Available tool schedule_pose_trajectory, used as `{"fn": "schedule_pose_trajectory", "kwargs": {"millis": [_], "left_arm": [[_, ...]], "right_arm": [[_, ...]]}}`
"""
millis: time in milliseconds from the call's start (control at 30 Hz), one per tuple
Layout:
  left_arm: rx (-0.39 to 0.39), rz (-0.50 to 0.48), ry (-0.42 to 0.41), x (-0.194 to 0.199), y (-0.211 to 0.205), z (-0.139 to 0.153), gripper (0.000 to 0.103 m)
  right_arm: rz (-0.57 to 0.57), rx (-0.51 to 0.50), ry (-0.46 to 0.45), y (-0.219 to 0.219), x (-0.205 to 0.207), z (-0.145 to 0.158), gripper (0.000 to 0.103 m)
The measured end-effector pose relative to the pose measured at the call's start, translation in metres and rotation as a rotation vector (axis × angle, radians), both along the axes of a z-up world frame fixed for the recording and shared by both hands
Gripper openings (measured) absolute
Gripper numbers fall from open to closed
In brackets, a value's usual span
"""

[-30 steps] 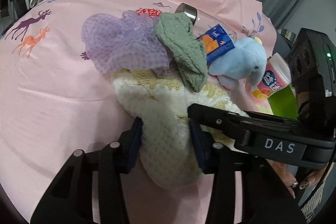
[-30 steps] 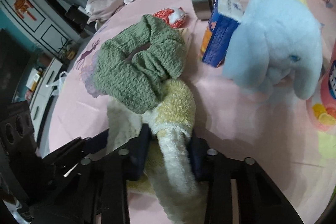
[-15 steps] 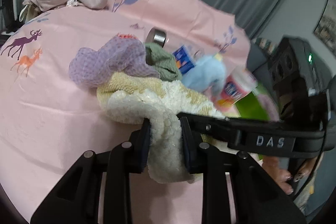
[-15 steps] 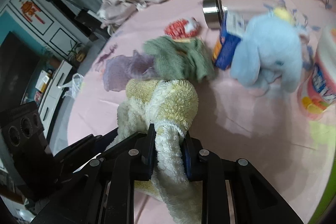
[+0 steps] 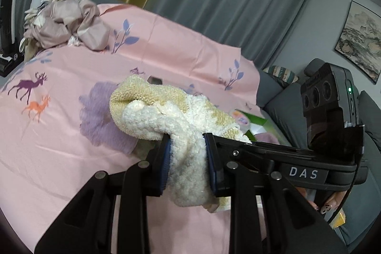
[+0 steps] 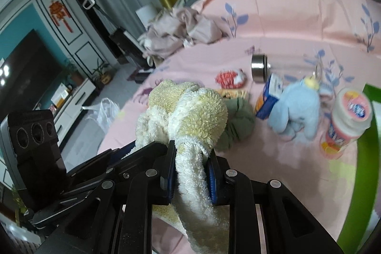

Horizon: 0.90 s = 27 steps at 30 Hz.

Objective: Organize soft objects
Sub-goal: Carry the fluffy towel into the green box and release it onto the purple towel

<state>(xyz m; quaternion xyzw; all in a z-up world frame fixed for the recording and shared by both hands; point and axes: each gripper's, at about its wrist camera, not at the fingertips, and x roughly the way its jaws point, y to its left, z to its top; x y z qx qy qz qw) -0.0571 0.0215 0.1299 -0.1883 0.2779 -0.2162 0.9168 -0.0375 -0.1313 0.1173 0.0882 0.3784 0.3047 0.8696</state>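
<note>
Slippage threatens: your left gripper (image 5: 188, 163) and right gripper (image 6: 191, 173) each pinch only a fold of the fluffy towel (image 5: 181, 116); pull them apart and one fold could slide free.

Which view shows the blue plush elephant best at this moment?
The right wrist view. There the blue plush elephant sits in the open on the pink bedsheet, between the blue carton and the pink-lidded bottle, slightly blurred. In the left wrist view the fluffy towel hides it entirely.
</note>
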Motion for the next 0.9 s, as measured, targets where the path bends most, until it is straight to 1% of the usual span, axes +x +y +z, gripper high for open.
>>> {"fn": "schedule_pose_trajectory", "kwargs": {"millis": [133,267,400,600,767,900], "left_arm": [[-0.020,-0.018,-0.021,-0.002,-0.004,0.013,0.024],[0.006,-0.036,-0.054,-0.004,-0.018,0.029,0.024],[0.015,-0.056,-0.074,-0.001,-0.034,0.040,0.024],[0.060,-0.095,-0.099,0.002,-0.065,0.055,0.024],[0.115,-0.131,-0.146,0.001,-0.099,0.067,0.024],[0.122,-0.186,-0.166,0.006,-0.126,0.075,0.024]], "right_arm": [[-0.023,0.006,-0.053,-0.009,-0.011,0.015,0.025],[-0.054,0.023,-0.098,-0.021,-0.018,0.026,0.025],[-0.093,0.052,-0.124,-0.040,-0.025,0.035,0.025],[-0.152,0.112,-0.146,-0.074,-0.030,0.044,0.025],[-0.216,0.156,-0.193,-0.108,-0.039,0.052,0.025],[-0.270,0.195,-0.234,-0.140,-0.049,0.056,0.025]]}}
